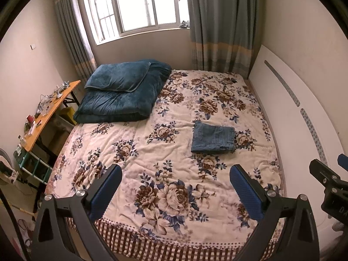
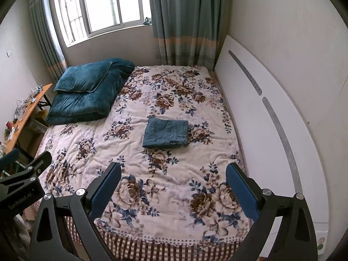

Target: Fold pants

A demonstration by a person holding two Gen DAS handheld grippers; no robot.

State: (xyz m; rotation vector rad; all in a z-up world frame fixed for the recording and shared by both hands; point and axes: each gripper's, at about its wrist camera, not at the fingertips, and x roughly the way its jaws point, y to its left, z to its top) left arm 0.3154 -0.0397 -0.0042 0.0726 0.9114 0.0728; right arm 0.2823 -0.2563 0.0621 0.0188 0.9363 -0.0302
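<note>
The blue denim pants point(image 1: 213, 138) lie folded into a small rectangle on the floral bedspread point(image 1: 152, 152), right of the bed's middle; they also show in the right wrist view point(image 2: 165, 133). My left gripper point(image 1: 176, 171) is open and empty, held above the near end of the bed, well short of the pants. My right gripper point(image 2: 173, 169) is open and empty too, beside the left one, also well back from the pants. The right gripper's body shows at the right edge of the left wrist view point(image 1: 326, 178).
A folded dark teal quilt with a pillow point(image 1: 124, 91) lies at the bed's far left. A white headboard point(image 1: 293, 117) runs along the right side. A cluttered wooden side table point(image 1: 45, 113) stands left of the bed. A window and curtains point(image 1: 217, 21) are behind.
</note>
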